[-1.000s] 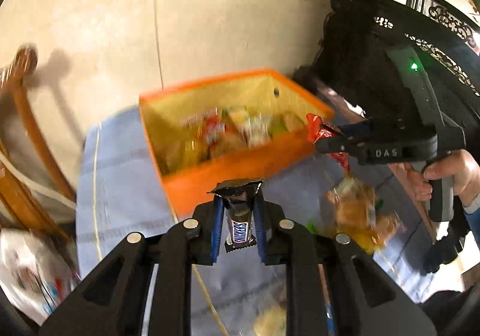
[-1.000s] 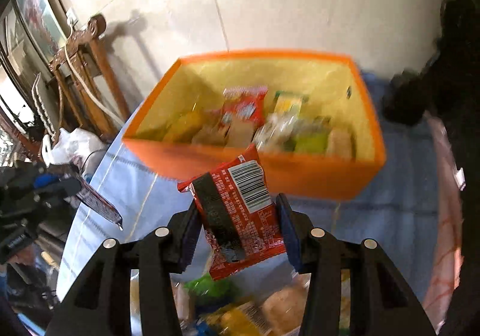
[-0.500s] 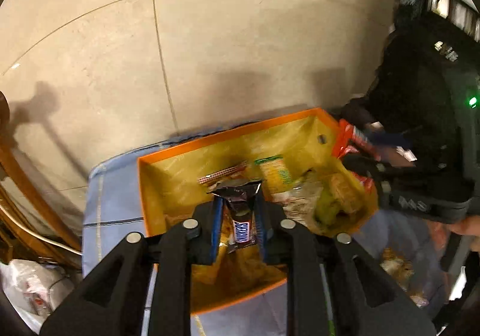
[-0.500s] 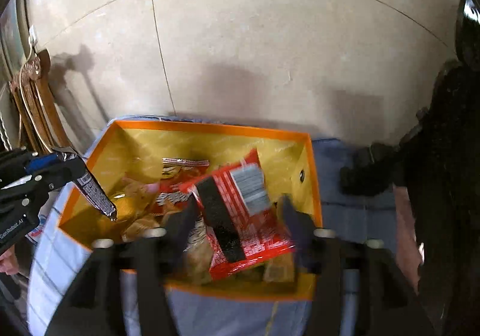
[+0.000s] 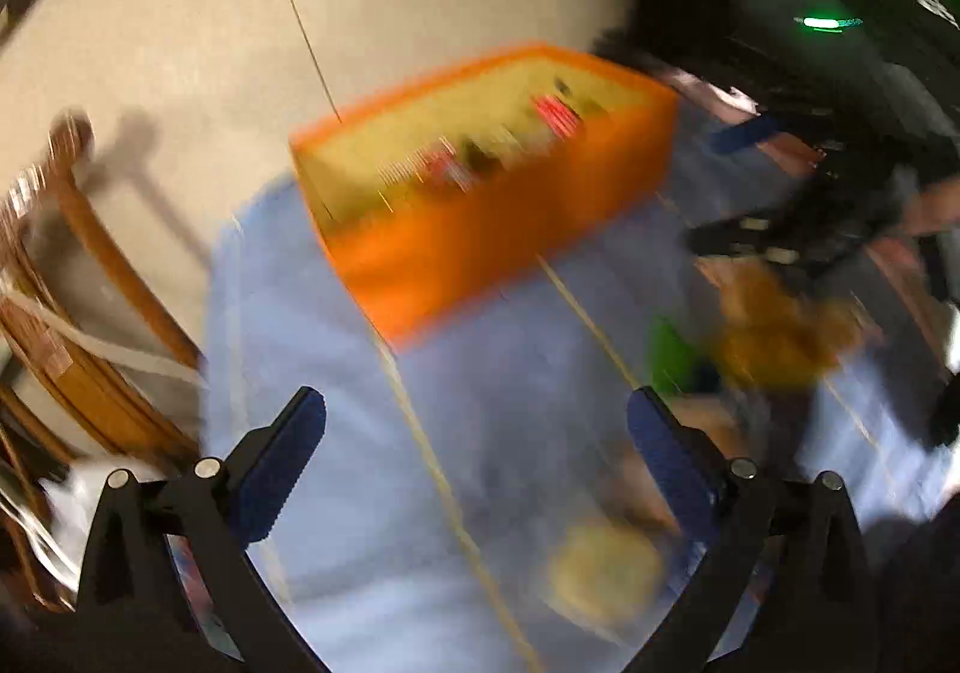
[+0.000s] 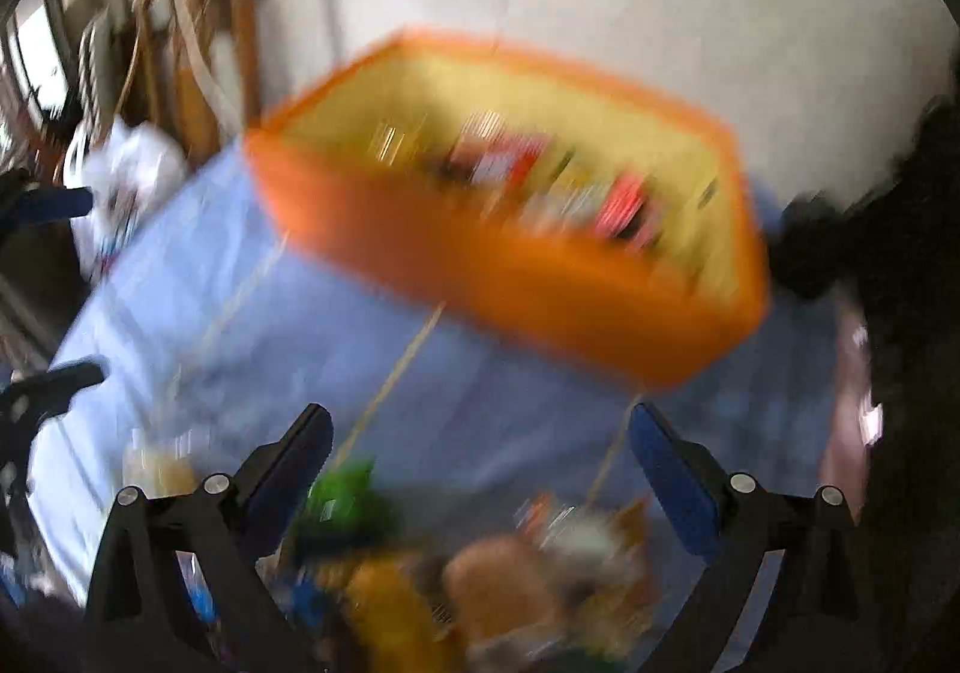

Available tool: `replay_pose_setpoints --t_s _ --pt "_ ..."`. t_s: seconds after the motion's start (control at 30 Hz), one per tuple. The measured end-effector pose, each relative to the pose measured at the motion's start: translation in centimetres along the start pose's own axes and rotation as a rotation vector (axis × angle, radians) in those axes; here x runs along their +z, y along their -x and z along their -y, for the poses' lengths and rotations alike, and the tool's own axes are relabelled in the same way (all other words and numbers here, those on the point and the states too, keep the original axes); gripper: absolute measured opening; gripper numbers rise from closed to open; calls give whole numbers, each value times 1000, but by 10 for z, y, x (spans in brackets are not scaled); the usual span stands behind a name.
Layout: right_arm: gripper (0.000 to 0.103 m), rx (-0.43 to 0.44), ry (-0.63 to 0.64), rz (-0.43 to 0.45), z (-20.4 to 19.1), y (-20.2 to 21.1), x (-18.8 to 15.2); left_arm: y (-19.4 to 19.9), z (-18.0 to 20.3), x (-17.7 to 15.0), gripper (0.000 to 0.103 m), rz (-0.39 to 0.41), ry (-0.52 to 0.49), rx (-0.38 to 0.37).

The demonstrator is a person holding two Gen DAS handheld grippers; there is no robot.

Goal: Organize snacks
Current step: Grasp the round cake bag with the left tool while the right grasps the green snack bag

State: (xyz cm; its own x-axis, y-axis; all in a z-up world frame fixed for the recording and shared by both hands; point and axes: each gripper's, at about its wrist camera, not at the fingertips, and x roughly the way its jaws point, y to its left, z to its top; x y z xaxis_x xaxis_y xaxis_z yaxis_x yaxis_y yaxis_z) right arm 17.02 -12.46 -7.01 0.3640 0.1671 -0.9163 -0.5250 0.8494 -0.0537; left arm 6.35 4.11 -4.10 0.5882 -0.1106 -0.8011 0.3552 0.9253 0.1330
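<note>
Blue-padded fingers of the left gripper [image 5: 477,448] stand spread wide with nothing between them, where half a second ago they pinched a small chocolate bar over the orange bin [image 5: 498,229]; that bar is gone from the grasp and, judging by where it was held, now lies among the wrappers in the bin, though blur hides which one it is. Seen from the left wrist, this gripper has pulled back and tipped down, so it points low across the pale blue tablecloth [image 5: 360,463], with the bin ahead and slightly to the right, well beyond the fingertips. Loose snacks remain on the cloth: a round yellowish packet [image 5: 606,565] near the right finger, and further right a green packet [image 5: 675,352] beside an orange-brown bag [image 5: 780,337]. At the far right of that view the right gripper appears only as a dark blur above that bag. From its own camera, the right gripper [image 6: 480,454] is likewise spread and empty; the red packet it carried a moment ago is no longer held, and a red wrapper [image 6: 624,205] lies inside the bin, probably the same one. This gripper also angles downward, over a heap of snacks [image 6: 480,583] at the near edge. Both views are smeared by fast motion. Two items seem delivered, and each hand looks ready for another pick.
</note>
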Motion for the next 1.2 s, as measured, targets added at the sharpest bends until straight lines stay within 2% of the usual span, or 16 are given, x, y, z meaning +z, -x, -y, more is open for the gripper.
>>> replay_pose_setpoints --t_s 0.13,0.2,0.23,0.33,0.4,0.53,0.63,0.7,0.8,0.83,0.87,0.93,0.97,1.03,1.17,1.2 --pt "99 33 -12 -82 -11 -33 -16 -14 26 -55 99 -62 41 -67" --pt "99 31 0 -102 -15 -44 -18 -20 33 -70 99 -70 50 -82" --pt "99 29 1 -101 -15 -46 -18 -23 34 -76 99 -78 55 -74" --pt "99 86 -19 -113 -17 -48 -14 -40 34 -89 99 -150 49 28" --pt "99 124 16 -115 -28 -45 -18 -40 25 -96 99 -143 107 -4" --pt "99 82 87 -124 -41 -44 -25 -47 10 -99 99 -124 251 -91" --pt "99 71 57 -171 -34 -71 -18 -63 12 -101 99 -134 275 -126" --pt "90 121 -12 -228 -28 -86 -17 -68 15 -104 99 -123 283 -136" --pt "68 132 41 -210 -37 -79 -18 -71 19 -107 97 -94 330 -94" --pt "50 128 46 -203 -40 -78 -19 -71 20 -108 93 -81 329 -78" --pt "36 108 41 -199 -42 -77 -20 -68 21 -107 75 -69 333 -63" --pt "33 71 13 -199 -47 -73 -21 -67 14 -102 63 -75 372 -64" --pt "32 78 -2 -192 -47 -70 -21 -64 5 -102 59 -83 435 -121" --pt "32 84 -10 -164 -49 -59 -21 -55 -2 -102 58 -81 483 -153" --pt "32 53 -2 -128 -48 -39 -20 -33 13 -91 58 -39 297 -47" --pt "32 52 -12 -118 -45 -34 -18 -29 12 -88 58 -31 291 -45"
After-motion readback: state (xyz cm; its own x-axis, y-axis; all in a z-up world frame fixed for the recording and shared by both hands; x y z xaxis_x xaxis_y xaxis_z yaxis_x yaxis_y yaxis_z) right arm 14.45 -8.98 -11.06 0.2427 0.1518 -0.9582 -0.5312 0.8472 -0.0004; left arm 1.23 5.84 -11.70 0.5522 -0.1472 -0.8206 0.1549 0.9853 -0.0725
